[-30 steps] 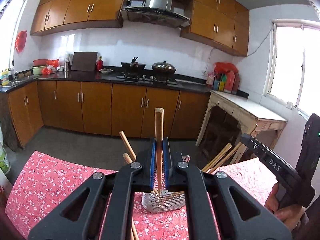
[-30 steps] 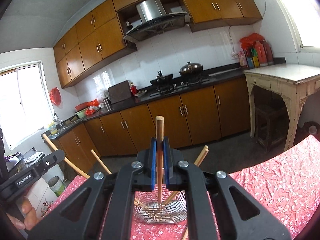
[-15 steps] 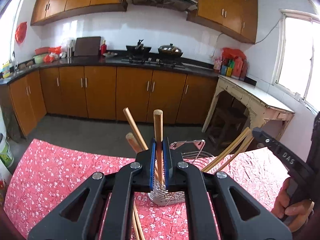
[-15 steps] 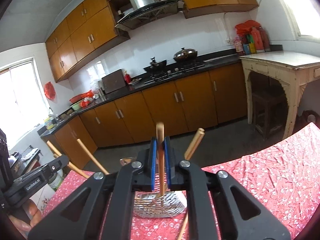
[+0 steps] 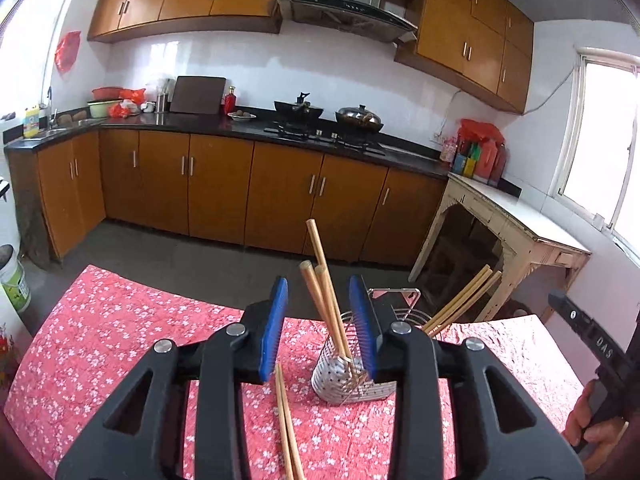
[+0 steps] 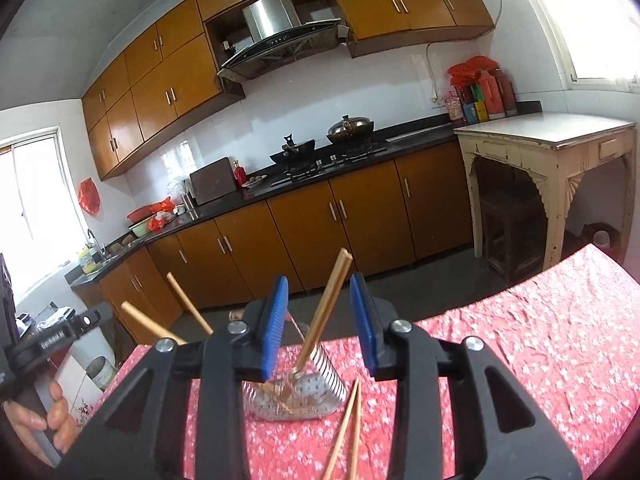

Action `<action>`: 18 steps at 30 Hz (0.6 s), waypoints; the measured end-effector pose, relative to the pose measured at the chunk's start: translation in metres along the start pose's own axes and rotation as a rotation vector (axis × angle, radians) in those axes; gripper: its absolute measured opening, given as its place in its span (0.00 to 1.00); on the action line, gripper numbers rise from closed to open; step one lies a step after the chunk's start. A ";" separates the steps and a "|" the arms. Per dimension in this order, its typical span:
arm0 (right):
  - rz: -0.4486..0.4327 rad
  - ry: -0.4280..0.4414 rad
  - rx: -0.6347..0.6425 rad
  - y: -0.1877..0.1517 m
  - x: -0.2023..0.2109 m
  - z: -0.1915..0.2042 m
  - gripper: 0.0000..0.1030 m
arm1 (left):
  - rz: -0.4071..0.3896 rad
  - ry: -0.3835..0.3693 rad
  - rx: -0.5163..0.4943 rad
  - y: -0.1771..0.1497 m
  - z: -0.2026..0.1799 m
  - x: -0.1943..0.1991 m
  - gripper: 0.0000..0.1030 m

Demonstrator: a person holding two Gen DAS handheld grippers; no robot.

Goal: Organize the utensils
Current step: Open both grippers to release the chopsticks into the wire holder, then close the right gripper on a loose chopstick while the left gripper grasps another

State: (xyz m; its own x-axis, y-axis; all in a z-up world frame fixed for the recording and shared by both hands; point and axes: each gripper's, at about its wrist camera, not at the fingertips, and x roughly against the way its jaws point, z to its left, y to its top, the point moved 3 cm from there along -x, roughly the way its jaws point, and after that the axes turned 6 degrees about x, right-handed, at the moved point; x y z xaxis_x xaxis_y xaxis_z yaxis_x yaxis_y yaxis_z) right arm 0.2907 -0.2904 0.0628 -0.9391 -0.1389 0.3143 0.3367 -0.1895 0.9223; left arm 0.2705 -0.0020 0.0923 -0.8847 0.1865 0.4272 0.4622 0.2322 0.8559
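Left wrist view: the left gripper (image 5: 318, 320) has its blue-padded fingers (image 5: 274, 326) parted, the jaws having just been opening, and nothing is pressed between the pads. In the gap between them stand three round wooden chopsticks (image 5: 324, 300), leaning to the left, their lower ends inside the perforated silver metal utensil holder (image 5: 340, 376) that stands upright on the red floral tablecloth (image 5: 120, 328) covering the tabletop. More chopsticks (image 5: 460, 304) lean out of the holder to the right, past the right-hand finger. A loose pair of wooden chopsticks (image 5: 286, 428) lies flat on the cloth just left of the holder, running toward the camera. At the right edge a hand (image 5: 596, 428) grips the handle of the other black tool. Right wrist view: the right gripper (image 6: 318, 320) is likewise partly open, its jaws also just having been opening, and its blue pads grip nothing; a square-ended wooden chopstick (image 6: 326, 308) rises between them, tilted to the right, with its foot in the same holder (image 6: 296, 396). Two chopsticks (image 6: 188, 308) lean away to the left behind the left finger. The loose pair (image 6: 348, 432) lies on the cloth just right of the holder. At the lower left, a hand (image 6: 44, 420) holds the other tool.
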 end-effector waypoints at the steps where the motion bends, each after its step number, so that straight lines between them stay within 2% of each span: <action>1: 0.011 -0.002 0.002 -0.006 0.005 0.000 0.32 | -0.004 0.000 0.002 -0.003 0.003 0.007 0.32; 4: 0.067 -0.014 0.008 -0.032 0.012 -0.003 0.32 | -0.004 0.018 -0.005 -0.019 0.014 0.023 0.34; 7: 0.164 -0.026 0.027 -0.072 0.010 -0.009 0.32 | 0.035 0.044 -0.022 -0.048 0.029 0.028 0.39; 13: 0.425 -0.027 0.066 -0.165 -0.014 -0.010 0.32 | 0.210 0.124 -0.069 -0.122 0.063 0.003 0.40; 16: 0.496 -0.026 0.086 -0.193 -0.021 -0.002 0.31 | 0.284 0.120 -0.065 -0.151 0.075 -0.006 0.40; 18: 0.515 -0.026 0.099 -0.201 -0.024 0.003 0.31 | 0.305 0.116 -0.067 -0.161 0.076 -0.008 0.40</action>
State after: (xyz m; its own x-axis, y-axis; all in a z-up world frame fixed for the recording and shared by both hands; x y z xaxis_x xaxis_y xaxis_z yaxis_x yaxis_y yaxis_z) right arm 0.2458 -0.2458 -0.1290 -0.6551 -0.1659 0.7371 0.7486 -0.0102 0.6630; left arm 0.2082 0.0318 -0.0712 -0.7087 0.1271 0.6940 0.7055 0.1183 0.6988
